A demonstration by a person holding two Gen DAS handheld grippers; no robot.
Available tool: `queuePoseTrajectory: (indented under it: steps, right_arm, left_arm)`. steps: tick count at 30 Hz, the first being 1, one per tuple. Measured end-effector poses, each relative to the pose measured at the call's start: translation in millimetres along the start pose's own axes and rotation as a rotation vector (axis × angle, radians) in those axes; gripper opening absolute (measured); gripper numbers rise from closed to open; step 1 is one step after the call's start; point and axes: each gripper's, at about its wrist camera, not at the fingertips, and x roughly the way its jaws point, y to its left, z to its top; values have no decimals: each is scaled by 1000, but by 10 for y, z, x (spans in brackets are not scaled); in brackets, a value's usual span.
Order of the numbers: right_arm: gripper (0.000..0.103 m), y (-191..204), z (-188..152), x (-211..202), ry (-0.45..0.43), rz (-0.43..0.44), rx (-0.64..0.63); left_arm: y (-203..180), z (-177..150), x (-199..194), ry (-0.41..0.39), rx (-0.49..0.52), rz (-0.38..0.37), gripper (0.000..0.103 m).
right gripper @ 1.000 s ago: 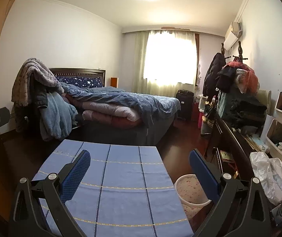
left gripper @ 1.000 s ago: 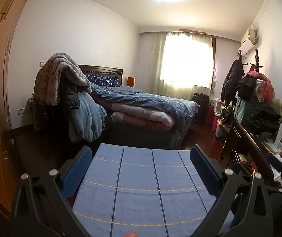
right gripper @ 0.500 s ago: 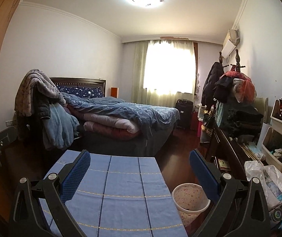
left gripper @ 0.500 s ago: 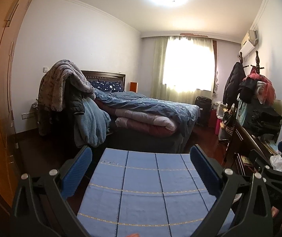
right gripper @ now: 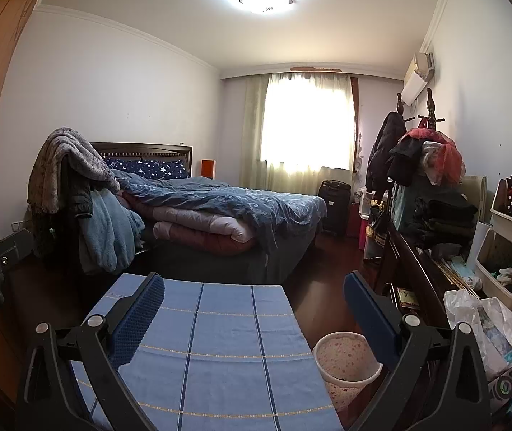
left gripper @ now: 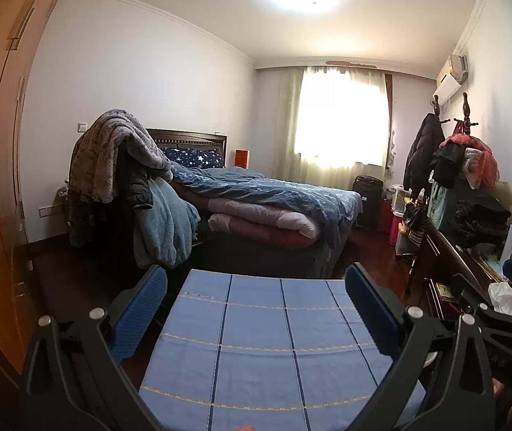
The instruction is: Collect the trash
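Both the left gripper (left gripper: 256, 312) and right gripper (right gripper: 254, 314) are held spread wide and empty above the blue tablecloth (right gripper: 216, 341). The waste bin (right gripper: 345, 362) is seen at lower right of the right view, beside the table, partly behind the right-hand finger (right gripper: 371, 314).

Both cameras have tipped upward and drawn back since a second ago. From the left gripper (left gripper: 256, 309), the blue checked tablecloth (left gripper: 270, 341) now sits lower in view, with more ceiling above it. From the right gripper (right gripper: 254, 309), more of the speckled wastebasket (right gripper: 342, 355) shows just right of the tablecloth. Both sets of jaws stand wide apart.
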Motion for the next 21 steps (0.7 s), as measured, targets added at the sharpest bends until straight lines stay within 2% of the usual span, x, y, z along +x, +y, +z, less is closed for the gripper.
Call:
queuePoseTrajectory:
  steps: [21]
  right_arm:
    - [100, -22, 9, -2, 9, -6, 8]
  left_arm:
    - [-22, -24, 116, 31, 11, -26, 100]
